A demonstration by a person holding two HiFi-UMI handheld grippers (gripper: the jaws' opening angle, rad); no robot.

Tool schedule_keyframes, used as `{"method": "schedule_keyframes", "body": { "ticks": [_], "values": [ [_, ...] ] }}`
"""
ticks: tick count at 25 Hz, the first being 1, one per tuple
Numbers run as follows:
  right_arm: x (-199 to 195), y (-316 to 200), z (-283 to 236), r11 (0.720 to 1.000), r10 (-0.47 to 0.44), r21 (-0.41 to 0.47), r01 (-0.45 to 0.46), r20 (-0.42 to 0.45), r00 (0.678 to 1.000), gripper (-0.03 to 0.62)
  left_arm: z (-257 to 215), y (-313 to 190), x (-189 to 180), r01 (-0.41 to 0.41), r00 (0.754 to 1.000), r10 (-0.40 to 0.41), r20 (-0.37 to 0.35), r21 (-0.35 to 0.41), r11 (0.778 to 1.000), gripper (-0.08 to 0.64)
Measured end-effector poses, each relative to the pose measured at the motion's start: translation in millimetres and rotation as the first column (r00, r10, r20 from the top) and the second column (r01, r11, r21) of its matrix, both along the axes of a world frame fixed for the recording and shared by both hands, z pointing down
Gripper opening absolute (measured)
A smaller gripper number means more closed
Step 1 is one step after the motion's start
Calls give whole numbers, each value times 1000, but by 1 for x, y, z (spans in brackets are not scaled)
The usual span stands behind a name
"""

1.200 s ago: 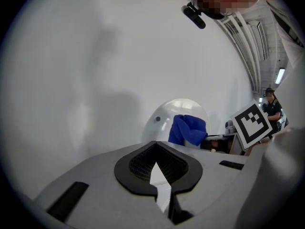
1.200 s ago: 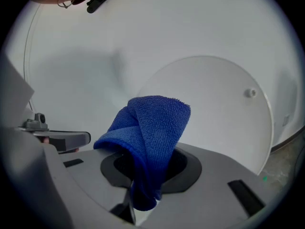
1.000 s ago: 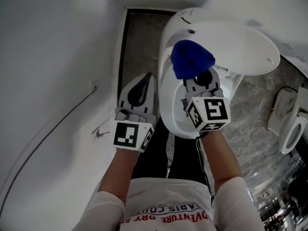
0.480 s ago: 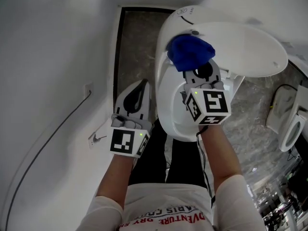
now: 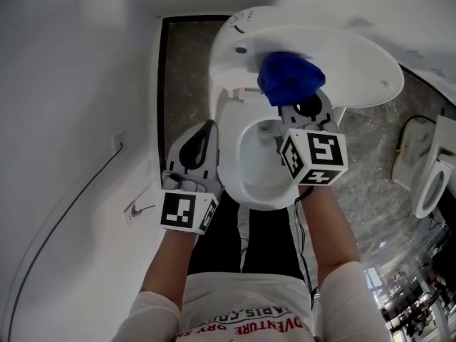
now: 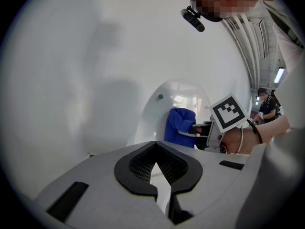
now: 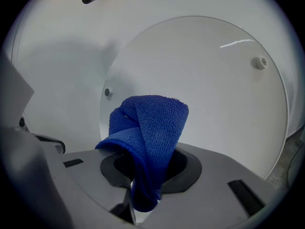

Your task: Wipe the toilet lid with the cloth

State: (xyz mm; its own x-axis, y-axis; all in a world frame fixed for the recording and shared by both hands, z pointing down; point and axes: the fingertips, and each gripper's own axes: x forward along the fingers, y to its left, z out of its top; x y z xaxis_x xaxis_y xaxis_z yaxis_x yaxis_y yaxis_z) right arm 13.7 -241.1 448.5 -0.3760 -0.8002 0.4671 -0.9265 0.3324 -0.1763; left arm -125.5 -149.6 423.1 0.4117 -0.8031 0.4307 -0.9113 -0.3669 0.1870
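The right gripper (image 7: pixel 138 199) is clamped on the cloth (image 7: pixel 147 128). Its jaws pinch only the lower fold, and the rest of the blue bunch stands loose above them. The bunch sits against the inner face of the raised lid (image 7: pixel 214 104), near its left side and seemingly touching it. Below lies the open bowl (image 5: pixel 249 184).

The left gripper (image 6: pixel 159 175) is closed on nothing and hangs idle beside the bowl's left rim, apart from the work.

The main risk, as I judge it, is the thin grip. Drag across the lid could tug the fold out of the jaws and drop the cloth into the bowl. If the loose bunch flops aside, bare jaw tips could scrape the plastic. Pressing hard could also rock the lid on its hinge.
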Motion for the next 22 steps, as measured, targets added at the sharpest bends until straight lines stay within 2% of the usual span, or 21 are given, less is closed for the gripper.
{"method": "schedule_keyframes", "body": {
  "ticks": [6, 13, 22],
  "values": [
    [54, 5, 1, 1000, 27, 1, -27, -31, 999, 87, 0, -1, 50, -45, 999, 45, 4, 10, 999, 6],
    [130, 13, -1, 994, 104, -14, -105, -62, 993, 87, -6, 5, 116, -112, 994, 112, 1, 2, 994, 6],
    [200, 33, -1, 986, 162, -17, -164, -93, 982, 87, 3, 16, 164, -126, 992, 125, -8, -13, 992, 6]
  ]
}}
